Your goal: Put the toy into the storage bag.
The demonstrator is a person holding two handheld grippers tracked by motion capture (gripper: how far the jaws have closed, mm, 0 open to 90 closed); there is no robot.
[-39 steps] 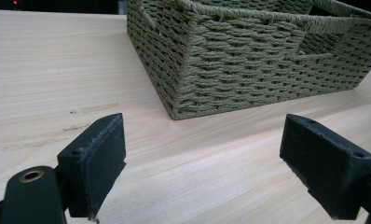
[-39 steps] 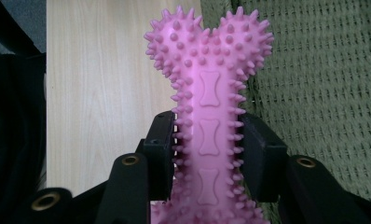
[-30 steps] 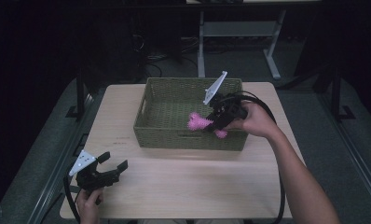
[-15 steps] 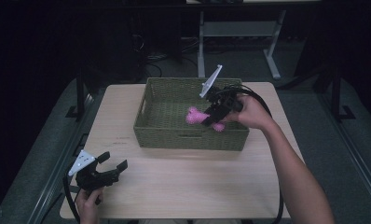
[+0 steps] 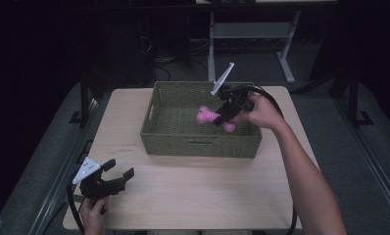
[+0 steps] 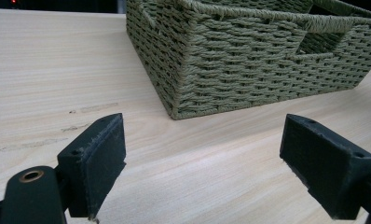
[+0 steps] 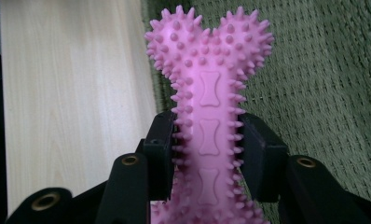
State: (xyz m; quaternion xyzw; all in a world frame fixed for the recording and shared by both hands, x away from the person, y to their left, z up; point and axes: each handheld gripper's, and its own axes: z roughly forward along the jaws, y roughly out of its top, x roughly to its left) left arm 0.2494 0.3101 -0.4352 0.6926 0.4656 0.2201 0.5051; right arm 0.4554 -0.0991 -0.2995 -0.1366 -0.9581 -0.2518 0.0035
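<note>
A pink spiky bone-shaped toy (image 5: 206,115) (image 7: 209,88) hangs above the inside of the green woven basket (image 5: 173,139), near its right half. My right gripper (image 5: 220,118) (image 7: 207,151) is shut on the toy's shaft, both pads pressing its sides. The toy's knobbed end points toward the basket's middle. My left gripper (image 5: 118,175) (image 6: 204,161) rests low at the table's front left corner, its jaws open wide with bare wood between them, facing the basket's near corner (image 6: 179,93).
The light wooden table (image 5: 203,191) has free room in front of and left of the basket. A cable loops from the right gripper along the person's forearm (image 5: 301,161). Dark floor and metal stand legs (image 5: 286,63) lie beyond the table.
My right gripper has carried the pink toy leftward and slightly down, further over the basket's inside. The left gripper has stayed where it was.
</note>
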